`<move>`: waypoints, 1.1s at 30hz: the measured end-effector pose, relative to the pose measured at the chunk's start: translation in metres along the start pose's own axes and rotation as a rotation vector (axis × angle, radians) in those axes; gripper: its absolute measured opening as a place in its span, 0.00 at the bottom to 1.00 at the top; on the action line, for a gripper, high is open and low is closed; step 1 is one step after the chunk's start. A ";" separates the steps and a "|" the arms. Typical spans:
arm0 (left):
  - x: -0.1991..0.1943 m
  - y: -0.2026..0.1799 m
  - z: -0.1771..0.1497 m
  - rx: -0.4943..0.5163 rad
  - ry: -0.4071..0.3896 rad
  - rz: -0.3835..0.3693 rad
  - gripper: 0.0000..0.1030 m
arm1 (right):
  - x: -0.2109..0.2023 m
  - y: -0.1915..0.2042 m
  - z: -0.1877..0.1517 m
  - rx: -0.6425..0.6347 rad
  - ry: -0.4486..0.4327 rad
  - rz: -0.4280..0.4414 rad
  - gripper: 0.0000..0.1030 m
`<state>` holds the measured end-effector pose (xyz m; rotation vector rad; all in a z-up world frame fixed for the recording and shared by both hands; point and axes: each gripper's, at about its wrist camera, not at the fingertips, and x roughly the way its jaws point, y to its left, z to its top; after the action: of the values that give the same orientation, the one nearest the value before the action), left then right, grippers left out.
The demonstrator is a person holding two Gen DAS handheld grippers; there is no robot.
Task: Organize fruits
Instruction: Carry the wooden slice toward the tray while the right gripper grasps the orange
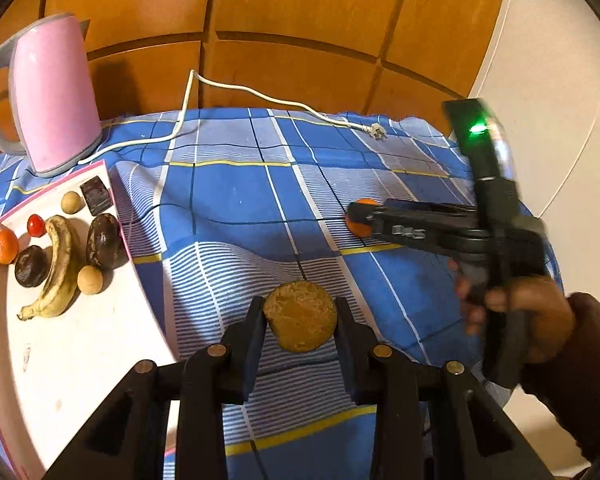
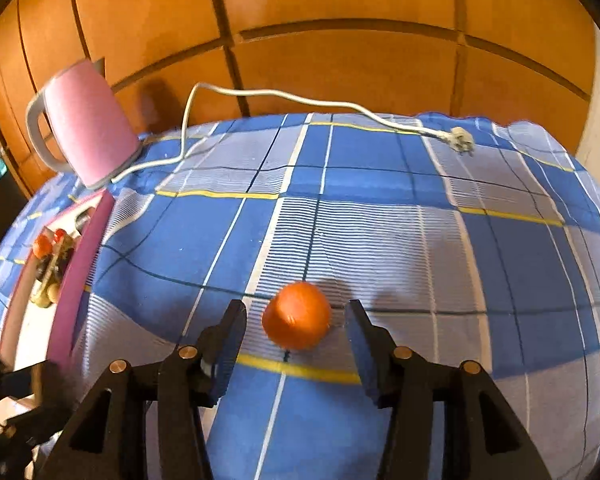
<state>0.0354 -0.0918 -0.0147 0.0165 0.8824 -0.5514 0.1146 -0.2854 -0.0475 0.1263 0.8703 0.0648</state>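
In the left wrist view my left gripper (image 1: 299, 308) is shut on a rough brown round fruit (image 1: 300, 322), held above the blue checked cloth (image 1: 228, 204). To its left a white tray (image 1: 80, 344) with a pink rim holds a spotted banana (image 1: 58, 272), a tangerine (image 1: 5, 246), a small red fruit (image 1: 36, 225), two dark fruits and two tan balls. In the right wrist view my right gripper (image 2: 296, 310) stands open around an orange (image 2: 298, 316) that rests on the cloth, with a gap on each side. The left wrist view shows that right gripper (image 1: 360, 218) at mid right, in a hand.
A pink kettle (image 1: 54, 96) stands at the back left behind the tray, its white cord (image 1: 260, 96) trailing across the cloth to a loose plug (image 1: 376, 131). A dark block (image 1: 96, 195) lies in the tray's far corner. Wooden panels rise behind the table.
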 end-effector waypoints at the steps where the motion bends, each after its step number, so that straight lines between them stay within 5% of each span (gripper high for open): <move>1: -0.001 0.000 -0.001 -0.002 -0.003 -0.002 0.33 | 0.006 0.002 0.001 -0.013 0.011 -0.010 0.50; 3: -0.005 0.001 -0.003 -0.003 -0.008 -0.001 0.33 | 0.016 0.004 0.001 -0.031 0.038 -0.025 0.50; 5: -0.006 0.002 -0.004 -0.012 -0.009 -0.002 0.33 | 0.022 0.008 -0.002 -0.065 0.058 -0.056 0.39; 19: -0.037 0.032 -0.006 -0.095 -0.069 0.036 0.33 | 0.003 0.028 -0.029 -0.096 0.013 -0.053 0.38; 33: -0.076 0.182 -0.016 -0.406 -0.092 0.294 0.33 | 0.003 0.025 -0.030 -0.085 0.001 -0.036 0.38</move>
<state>0.0694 0.1028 -0.0070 -0.2429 0.8702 -0.0922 0.0930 -0.2577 -0.0658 0.0314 0.8690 0.0678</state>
